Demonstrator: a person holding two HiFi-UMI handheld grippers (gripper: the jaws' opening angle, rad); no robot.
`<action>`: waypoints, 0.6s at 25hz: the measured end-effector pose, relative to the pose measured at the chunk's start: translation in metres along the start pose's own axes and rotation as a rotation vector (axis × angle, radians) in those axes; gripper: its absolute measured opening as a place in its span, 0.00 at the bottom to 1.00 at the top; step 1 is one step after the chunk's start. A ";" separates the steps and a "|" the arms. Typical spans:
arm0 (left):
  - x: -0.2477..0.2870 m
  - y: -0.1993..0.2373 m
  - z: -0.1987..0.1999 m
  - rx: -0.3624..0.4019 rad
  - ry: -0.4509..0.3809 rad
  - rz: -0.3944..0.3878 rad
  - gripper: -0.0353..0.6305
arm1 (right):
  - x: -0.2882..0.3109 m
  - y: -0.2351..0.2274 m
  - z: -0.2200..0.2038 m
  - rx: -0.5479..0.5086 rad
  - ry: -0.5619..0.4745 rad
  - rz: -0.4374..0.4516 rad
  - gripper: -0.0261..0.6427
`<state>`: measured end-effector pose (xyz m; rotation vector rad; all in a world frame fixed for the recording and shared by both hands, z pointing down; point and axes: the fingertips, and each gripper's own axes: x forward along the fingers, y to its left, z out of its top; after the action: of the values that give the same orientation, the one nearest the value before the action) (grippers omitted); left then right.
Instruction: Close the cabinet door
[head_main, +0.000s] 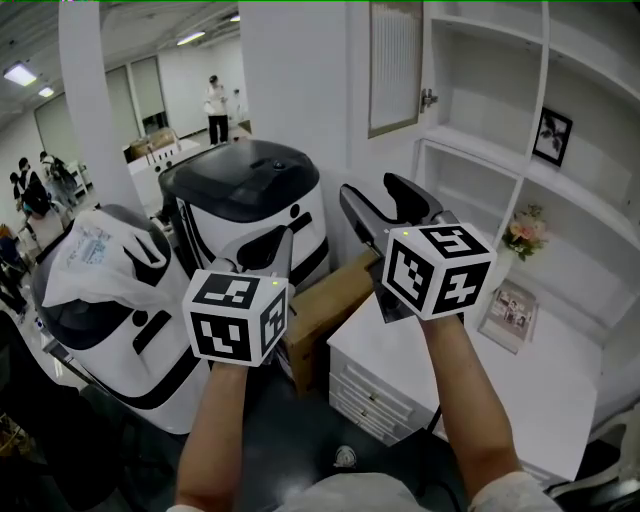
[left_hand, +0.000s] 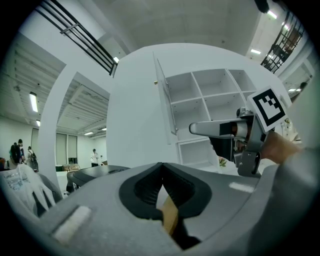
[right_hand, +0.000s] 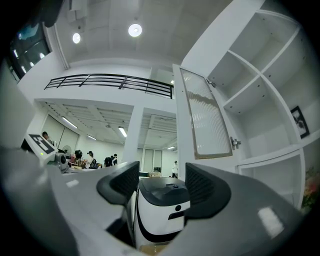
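Bright, even light falls from round white ceiling lamps (right_hand: 135, 30) and long white strip lights (head_main: 20, 74). Shadows are soft. Both gripper views bow strongly inside black rounded edges; the nearest foreground is blurred.

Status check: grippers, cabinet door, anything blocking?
Left gripper shut, empty. Right gripper open, empty. White-framed ribbed-glass cabinet door stands open, untouched. Nothing seen between it and the white shelves.

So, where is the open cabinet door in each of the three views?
Head view: the cabinet door is at the top, right of centre, swung open.
Left gripper view: above centre, seen nearly edge-on.
Right gripper view: right of centre, its ribbed glass facing the camera.
Shared landmark: the white shelves, just right of the door everywhere.
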<state>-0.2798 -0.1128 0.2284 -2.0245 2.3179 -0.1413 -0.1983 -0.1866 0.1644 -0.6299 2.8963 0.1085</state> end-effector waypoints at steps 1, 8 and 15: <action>0.007 0.003 0.000 -0.002 0.001 0.003 0.05 | 0.006 -0.005 0.000 0.004 -0.002 -0.001 0.45; 0.057 0.012 0.005 0.003 0.006 0.011 0.05 | 0.047 -0.036 0.001 0.012 -0.008 0.014 0.46; 0.093 0.019 0.016 0.020 -0.008 0.023 0.05 | 0.081 -0.059 0.001 0.008 -0.015 0.036 0.47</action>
<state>-0.3094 -0.2032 0.2121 -1.9852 2.3240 -0.1539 -0.2460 -0.2725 0.1465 -0.5738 2.8932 0.1062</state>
